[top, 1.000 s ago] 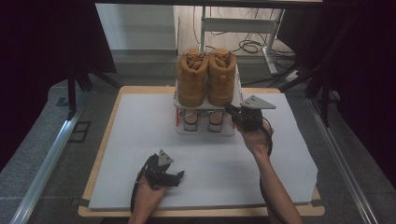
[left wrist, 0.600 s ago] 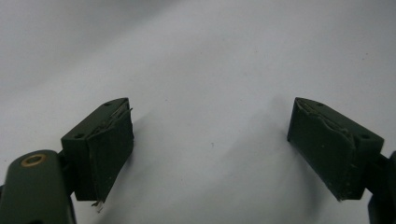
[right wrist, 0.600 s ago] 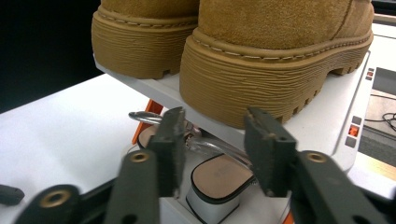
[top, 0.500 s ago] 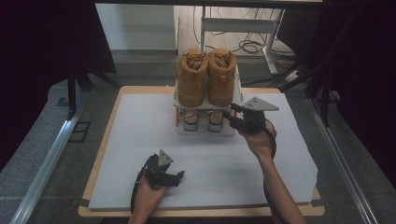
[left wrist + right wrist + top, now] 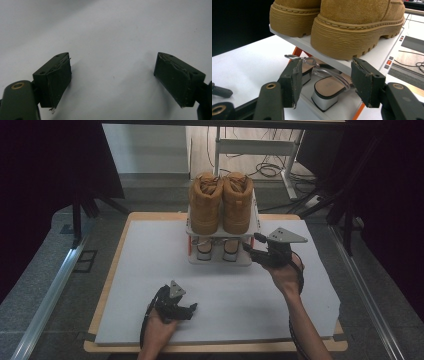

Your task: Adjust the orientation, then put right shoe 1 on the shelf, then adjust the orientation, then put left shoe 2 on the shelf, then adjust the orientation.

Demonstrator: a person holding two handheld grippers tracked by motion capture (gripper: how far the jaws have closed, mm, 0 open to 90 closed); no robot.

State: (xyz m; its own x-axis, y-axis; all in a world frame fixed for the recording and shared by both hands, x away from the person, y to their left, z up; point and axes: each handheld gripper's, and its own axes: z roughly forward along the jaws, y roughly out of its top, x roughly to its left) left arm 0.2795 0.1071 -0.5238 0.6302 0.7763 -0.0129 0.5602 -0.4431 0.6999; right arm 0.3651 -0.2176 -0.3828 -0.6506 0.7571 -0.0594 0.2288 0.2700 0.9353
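My right gripper [image 5: 254, 245] sits at the right front corner of the small two-tier shoe rack [image 5: 252, 224], jaws level and aimed into the lower tier. Its jaws have just been opening and now stand released, pressing on nothing. In the right gripper view the heel of a sandal [image 5: 327, 93] with a clear strap lies just beyond and between the jaw tips, on the lower shelf; its mate [image 5: 305, 72] sits beside it, partly hidden by one jaw. My reading: the sandal has been set there and I have let go, or I am lining up on it; I cannot tell which.

The tan boots [image 5: 220, 202] stand side by side on the top shelf, heels toward me, soles overhanging the shelf edge a little. Probably why I come in low and level: the lower tier has little headroom under that shelf.

My left gripper [image 5: 176, 306] rests on the white sheet on the desk [image 5: 115, 265], near the front edge and well apart from the rack. Its jaws are wide apart over bare sheet, grasping nothing. Parked, I judge, to keep clear of the working hand.

Risk: nudging the rack or catching the strap on withdrawal.
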